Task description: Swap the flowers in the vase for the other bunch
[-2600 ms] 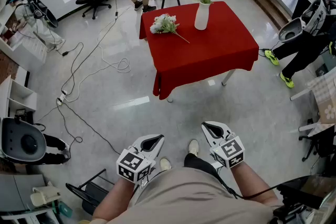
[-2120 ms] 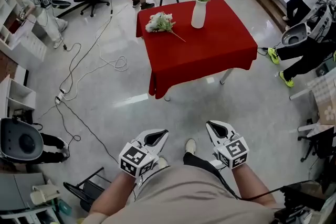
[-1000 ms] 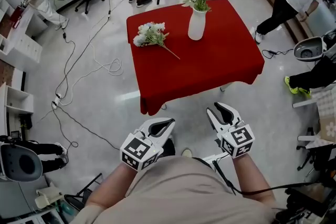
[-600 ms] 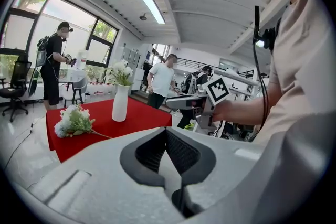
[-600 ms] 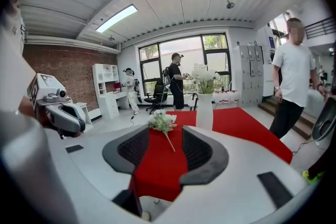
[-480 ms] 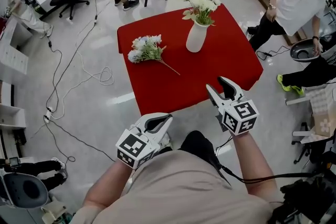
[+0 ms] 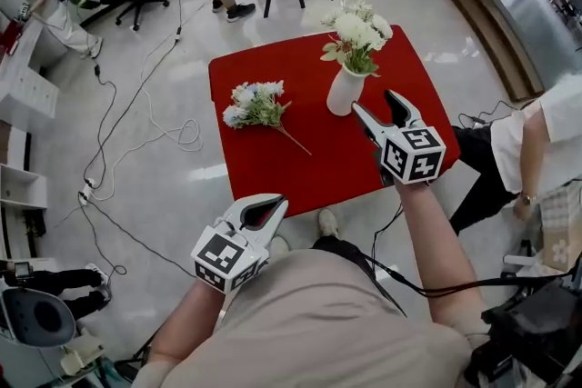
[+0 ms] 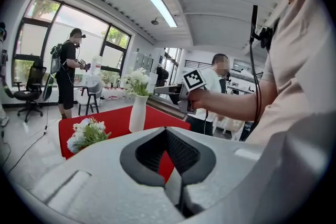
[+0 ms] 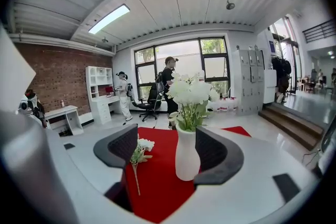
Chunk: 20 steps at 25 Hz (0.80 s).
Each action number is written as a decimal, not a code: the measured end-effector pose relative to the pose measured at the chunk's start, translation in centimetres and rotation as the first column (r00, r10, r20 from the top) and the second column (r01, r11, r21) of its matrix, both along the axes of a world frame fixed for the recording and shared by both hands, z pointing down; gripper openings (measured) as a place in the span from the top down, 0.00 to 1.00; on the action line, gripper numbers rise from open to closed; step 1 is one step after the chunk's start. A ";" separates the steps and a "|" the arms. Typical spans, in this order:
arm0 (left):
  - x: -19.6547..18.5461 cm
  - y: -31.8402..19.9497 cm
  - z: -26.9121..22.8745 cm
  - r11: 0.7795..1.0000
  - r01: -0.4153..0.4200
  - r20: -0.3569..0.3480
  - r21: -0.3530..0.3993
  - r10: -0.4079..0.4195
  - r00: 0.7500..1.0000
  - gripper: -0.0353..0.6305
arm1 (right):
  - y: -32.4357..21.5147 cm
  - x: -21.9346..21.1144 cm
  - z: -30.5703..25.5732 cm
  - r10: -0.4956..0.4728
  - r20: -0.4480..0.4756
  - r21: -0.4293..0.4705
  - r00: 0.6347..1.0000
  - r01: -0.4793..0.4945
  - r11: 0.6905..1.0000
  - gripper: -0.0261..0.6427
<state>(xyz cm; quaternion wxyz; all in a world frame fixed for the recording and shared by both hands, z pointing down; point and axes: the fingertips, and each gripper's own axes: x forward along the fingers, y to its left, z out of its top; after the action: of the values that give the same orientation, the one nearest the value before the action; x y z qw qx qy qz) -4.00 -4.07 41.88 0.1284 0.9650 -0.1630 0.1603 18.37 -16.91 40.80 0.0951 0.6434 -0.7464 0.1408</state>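
R gripper [image 7: 374,102]: jaws wide, just been opening, empty, just near of white bottle-shaped vase [image 7: 343,91] w/ white flowers [image 7: 356,32] | L gripper [image 7: 273,205]: jaws together, empty, off table's near edge | loose white bunch [image 7: 255,104]: lying left of vase on red-cloth table [image 7: 300,168]

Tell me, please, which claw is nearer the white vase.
Right. The right claw, jaws just opening with nothing between them, hovers beside the vase over the table; the left claw hangs short of the table's near edge.

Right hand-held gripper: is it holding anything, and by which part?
Nothing. The right hand-held gripper is empty, jaws just opened wider; the vase stands beyond, untouched.
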 end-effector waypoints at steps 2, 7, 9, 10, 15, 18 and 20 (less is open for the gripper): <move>0.5 -1.0 -0.4 0.999 0.033 0.000 0.008 -0.033 0.999 0.94 | -2.1 1.2 0.1 -0.002 0.008 -0.007 1.000 0.002 1.000 0.43; 1.6 -2.8 -0.5 0.993 0.120 0.004 0.016 -0.120 0.993 0.94 | -6.6 3.3 0.8 -0.018 0.016 -0.026 1.000 0.019 0.999 0.39; 2.0 -3.2 -0.7 0.989 0.149 0.007 0.014 -0.150 0.989 0.94 | -8.3 3.8 0.9 -0.024 0.036 -0.037 0.999 0.025 0.999 0.38; 2.1 -3.5 -0.8 0.987 0.163 0.010 0.012 -0.163 0.987 0.94 | -9.1 4.1 0.9 -0.023 0.047 -0.041 0.999 0.025 0.999 0.37; 2.6 -4.4 -0.5 0.974 0.227 0.018 0.007 -0.227 0.974 0.94 | -12.4 5.6 1.5 -0.022 0.092 -0.056 0.996 0.027 0.998 0.37; 2.7 -4.7 -0.1 0.966 0.260 0.023 0.003 -0.260 0.965 0.94 | -13.7 5.7 2.1 -0.038 0.105 -0.063 0.994 0.045 0.997 0.37; 2.7 -4.7 0.1 0.961 0.276 0.027 0.000 -0.276 0.961 0.94 | -14.1 5.6 2.4 -0.055 0.104 -0.060 0.993 0.061 0.996 0.37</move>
<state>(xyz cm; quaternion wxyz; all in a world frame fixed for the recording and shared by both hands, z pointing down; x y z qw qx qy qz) -1.32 -8.80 42.00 0.1492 0.9304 -0.2975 0.1538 23.99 -31.04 43.23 0.0811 0.6101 -0.7638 0.1943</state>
